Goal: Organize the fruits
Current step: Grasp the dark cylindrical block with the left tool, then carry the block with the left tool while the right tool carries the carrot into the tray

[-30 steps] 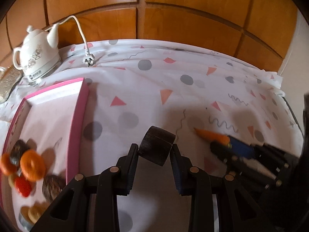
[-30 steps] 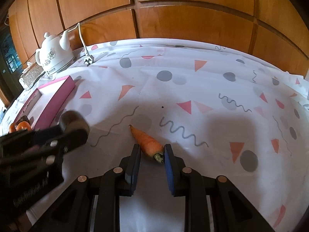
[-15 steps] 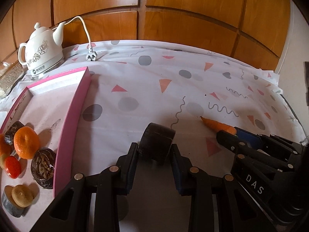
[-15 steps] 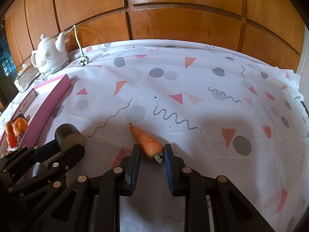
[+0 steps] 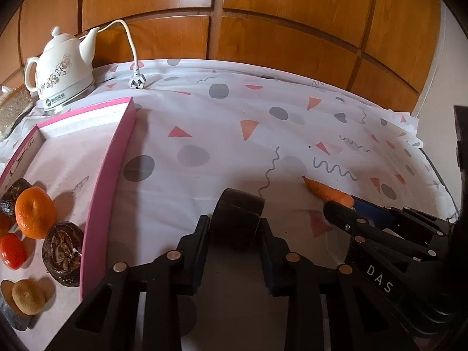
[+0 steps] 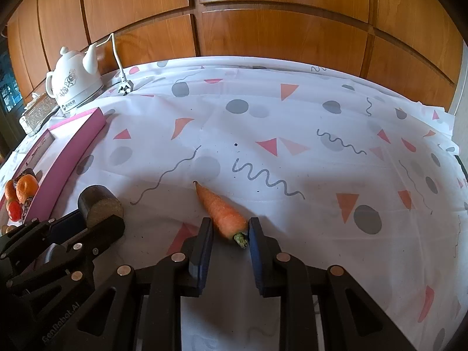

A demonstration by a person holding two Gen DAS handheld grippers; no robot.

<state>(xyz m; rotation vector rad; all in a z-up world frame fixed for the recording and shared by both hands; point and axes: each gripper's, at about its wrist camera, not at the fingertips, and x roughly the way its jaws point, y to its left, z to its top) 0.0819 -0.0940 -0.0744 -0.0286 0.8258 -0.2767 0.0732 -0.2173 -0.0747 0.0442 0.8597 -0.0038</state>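
A: What does the left gripper (image 5: 235, 229) have?

B: It is clenched on a dark brown, stubby cylinder (image 5: 237, 219) with a rough tan end face, held just above the white tablecloth with grey dots and pink triangles (image 5: 204, 134). Its near part is hidden between the jaws, so I can't say what kind of fruit it is.

A: And the right gripper (image 6: 228, 232)?

B: Its blue-padded jaws sit on either side of the thick end of an orange carrot with a green stub (image 6: 222, 213), which lies on the cloth with its tip pointing away. The right pad seems to touch the stub; on the left there may be a sliver of gap, so I cannot tell whether it is gripping or only bracketing.

A: Where is the rest of the fruit?

B: In the shallow pink-rimmed white tray (image 5: 109, 175) at the left: an orange mandarin (image 5: 35, 212), a small red fruit (image 5: 11, 251), a dark brown wrinkled round fruit (image 5: 63, 253) against the rim, and a small tan fruit (image 5: 27, 297). More pieces at the frame's edge are cut off.

A: Behind the tray?

B: A white ceramic kettle with a floral print (image 5: 63, 70), its white power plug (image 5: 137, 82) lying loose on the cloth before the wooden panelling.
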